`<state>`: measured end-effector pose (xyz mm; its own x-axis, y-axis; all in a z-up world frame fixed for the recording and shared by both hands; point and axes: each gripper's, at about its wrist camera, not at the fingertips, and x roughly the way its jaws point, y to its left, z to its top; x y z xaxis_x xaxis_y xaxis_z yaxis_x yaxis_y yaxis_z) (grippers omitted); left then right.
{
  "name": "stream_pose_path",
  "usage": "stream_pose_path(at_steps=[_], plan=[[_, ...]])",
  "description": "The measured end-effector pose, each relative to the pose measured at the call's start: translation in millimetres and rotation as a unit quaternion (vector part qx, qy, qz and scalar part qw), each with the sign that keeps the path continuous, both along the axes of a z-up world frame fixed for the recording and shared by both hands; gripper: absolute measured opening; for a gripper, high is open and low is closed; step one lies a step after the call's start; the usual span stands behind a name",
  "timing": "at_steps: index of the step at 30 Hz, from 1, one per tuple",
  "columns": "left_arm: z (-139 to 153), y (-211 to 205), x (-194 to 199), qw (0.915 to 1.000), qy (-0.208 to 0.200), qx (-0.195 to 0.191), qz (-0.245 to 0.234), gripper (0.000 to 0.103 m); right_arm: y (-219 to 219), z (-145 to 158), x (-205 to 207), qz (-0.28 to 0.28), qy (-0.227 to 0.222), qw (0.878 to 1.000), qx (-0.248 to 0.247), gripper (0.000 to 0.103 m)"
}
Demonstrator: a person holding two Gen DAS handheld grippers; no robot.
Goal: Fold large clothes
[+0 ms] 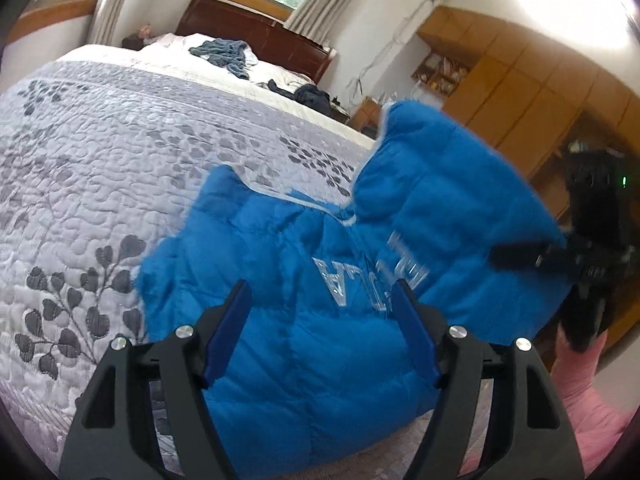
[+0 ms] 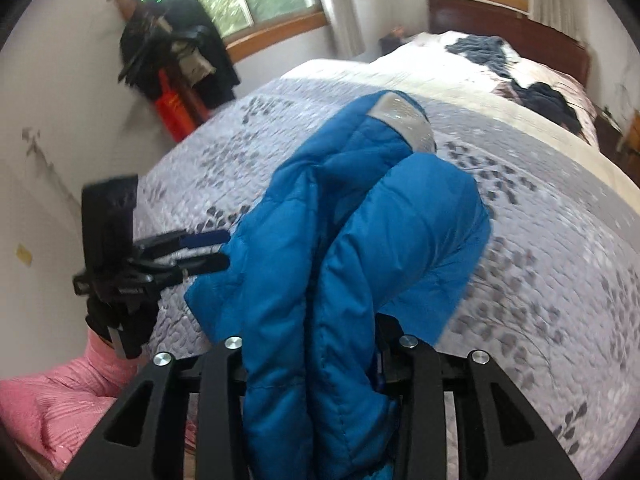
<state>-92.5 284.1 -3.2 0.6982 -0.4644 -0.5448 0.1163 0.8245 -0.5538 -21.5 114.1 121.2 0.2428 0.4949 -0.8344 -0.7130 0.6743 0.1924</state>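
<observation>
The bed's grey quilt [image 1: 100, 152] lay bare beyond the blue jacket [image 1: 320, 280]; its bunched edge was clamped by the right gripper [image 2: 316, 344], while the left gripper [image 1: 324, 300] was held spread.

Left gripper [image 1: 320, 304]: black skeletal frame, triangular cut-outs, four silver round-head screws, dark blue finger pads [image 1: 230, 334]. Right gripper [image 2: 312, 344]: matching black frame, four silver screws, green indicator light on body. Sleeve [image 2: 60, 396]: pink, ribbed.
</observation>
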Motion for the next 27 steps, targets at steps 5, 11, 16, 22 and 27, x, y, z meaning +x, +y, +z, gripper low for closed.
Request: stream_pose_path(at_steps=[5,11,16,22,27], plan=[[0,16,-2,0.9998,0.001,-0.015,0.014,0.072,39,-21,-3,0.032,0.011,0.999,-0.027,0.042],[1,29,-3,0.9995,-0.001,-0.025,0.02,0.072,78,-51,-4,0.058,0.028,0.997,-0.05,0.046],[-6,35,5,0.999,0.008,-0.04,0.017,0.072,93,-70,-6,0.068,0.033,0.996,-0.055,0.053],[-15,42,21,0.9964,0.025,-0.081,0.007,0.072,88,-66,-3,0.069,0.057,0.996,-0.011,0.069],[-12,38,29,0.9952,0.02,-0.095,-0.009,0.072,57,-28,-13,0.077,0.068,0.993,0.058,0.076]])
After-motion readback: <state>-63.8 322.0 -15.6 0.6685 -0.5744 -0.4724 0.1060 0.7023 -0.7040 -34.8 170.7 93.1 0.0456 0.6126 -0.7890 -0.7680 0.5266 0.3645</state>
